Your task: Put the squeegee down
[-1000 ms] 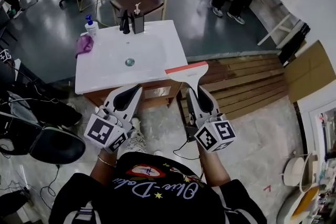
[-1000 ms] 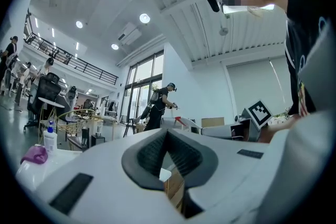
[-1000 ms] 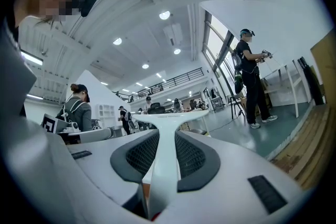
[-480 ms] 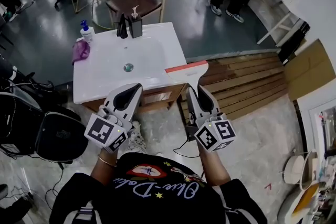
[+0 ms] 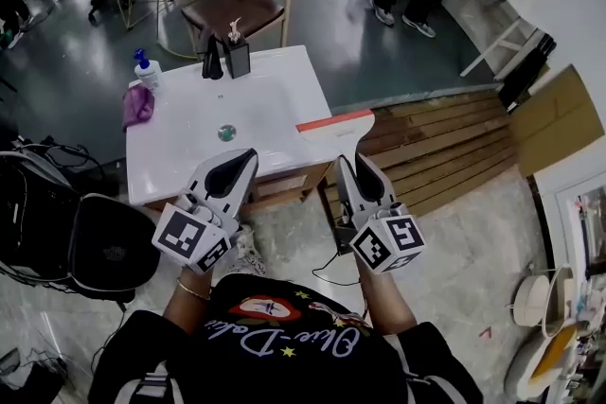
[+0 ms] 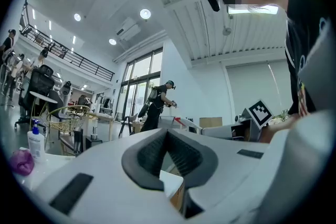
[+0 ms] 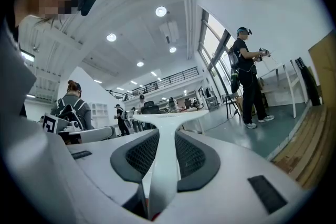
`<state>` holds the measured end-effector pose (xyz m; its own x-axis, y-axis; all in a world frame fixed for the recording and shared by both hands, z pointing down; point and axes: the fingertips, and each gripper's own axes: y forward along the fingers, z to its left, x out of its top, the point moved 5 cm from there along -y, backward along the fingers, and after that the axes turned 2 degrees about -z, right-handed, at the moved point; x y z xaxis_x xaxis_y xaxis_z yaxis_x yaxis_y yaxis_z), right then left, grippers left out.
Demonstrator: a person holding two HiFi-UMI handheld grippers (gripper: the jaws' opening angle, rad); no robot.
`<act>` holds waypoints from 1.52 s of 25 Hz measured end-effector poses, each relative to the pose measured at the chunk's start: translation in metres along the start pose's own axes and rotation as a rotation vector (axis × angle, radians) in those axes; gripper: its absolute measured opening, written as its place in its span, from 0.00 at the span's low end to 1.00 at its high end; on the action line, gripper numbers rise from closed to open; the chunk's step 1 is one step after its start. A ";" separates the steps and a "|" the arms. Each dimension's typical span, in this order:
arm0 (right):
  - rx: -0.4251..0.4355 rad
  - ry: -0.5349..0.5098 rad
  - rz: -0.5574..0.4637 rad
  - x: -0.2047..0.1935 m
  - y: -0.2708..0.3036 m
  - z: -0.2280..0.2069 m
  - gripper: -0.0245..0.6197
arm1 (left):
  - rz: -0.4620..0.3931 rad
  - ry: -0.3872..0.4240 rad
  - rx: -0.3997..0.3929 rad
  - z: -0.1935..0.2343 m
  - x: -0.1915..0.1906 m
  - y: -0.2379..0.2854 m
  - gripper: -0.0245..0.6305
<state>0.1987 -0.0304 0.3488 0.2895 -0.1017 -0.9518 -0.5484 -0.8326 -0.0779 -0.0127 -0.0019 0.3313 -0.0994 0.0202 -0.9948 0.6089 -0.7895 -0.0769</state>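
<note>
Washbasin counter (image 5: 189,151) sits closer to both grippers than a second ago. Script on the black shirt (image 5: 284,336): not readable. Left gripper (image 5: 248,154): jaws pressed together, empty. Right gripper (image 5: 352,162): pinching the one squeegee (image 5: 336,123) by its handle. The handle runs straight away from the person, red-edged blade crosswise at the counter's right front corner. Beyond: one pump bottle (image 5: 142,68), one purple cloth (image 5: 137,106), one chair (image 5: 237,9).

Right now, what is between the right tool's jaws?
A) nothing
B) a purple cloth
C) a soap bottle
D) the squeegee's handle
D: the right tool is clamped on the white squeegee by its handle, with the red-edged blade out in front.
</note>
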 end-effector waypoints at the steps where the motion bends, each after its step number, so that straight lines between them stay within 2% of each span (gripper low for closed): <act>1: -0.002 0.000 0.001 0.000 0.002 -0.001 0.19 | 0.001 -0.001 -0.002 0.002 0.000 0.002 0.03; 27: -0.038 -0.014 0.027 -0.006 0.077 -0.010 0.19 | -0.009 -0.034 -0.020 0.077 -0.001 0.038 0.03; 38: -0.075 -0.021 0.028 -0.010 0.101 -0.006 0.19 | -0.009 -0.053 -0.059 0.106 -0.005 0.047 0.03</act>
<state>0.1452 -0.1164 0.3519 0.2574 -0.1148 -0.9595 -0.4958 -0.8679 -0.0291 -0.0666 -0.1042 0.3396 -0.1456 -0.0063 -0.9893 0.6530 -0.7519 -0.0913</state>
